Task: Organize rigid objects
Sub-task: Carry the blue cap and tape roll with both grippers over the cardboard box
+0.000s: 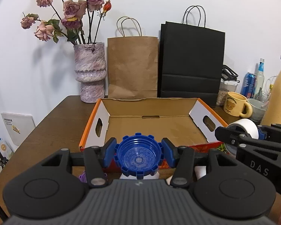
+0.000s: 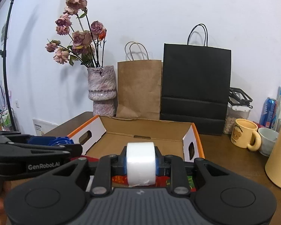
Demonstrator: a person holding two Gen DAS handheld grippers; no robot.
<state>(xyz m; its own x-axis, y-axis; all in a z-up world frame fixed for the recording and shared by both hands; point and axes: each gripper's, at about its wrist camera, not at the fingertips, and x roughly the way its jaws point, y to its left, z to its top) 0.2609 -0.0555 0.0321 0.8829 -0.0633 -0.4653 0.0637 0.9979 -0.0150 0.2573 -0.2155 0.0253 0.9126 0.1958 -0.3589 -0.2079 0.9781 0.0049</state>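
Left claw [image 1: 138, 152] clenches the blue cap [image 1: 138, 156] between its pads; right claw [image 2: 140, 162] grips the white roll [image 2: 140, 163] (both near the box [image 1: 95, 110]).

Left gripper [image 1: 138, 152] clamps a blue cap [image 1: 138, 156]; right gripper [image 2: 140, 161], at its three o'clock, pinches a white roll [image 2: 140, 163].

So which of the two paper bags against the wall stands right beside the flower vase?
The brown bag, the shorter one with tan handles. It stands between the vase and the taller black bag, which is on the mug side.
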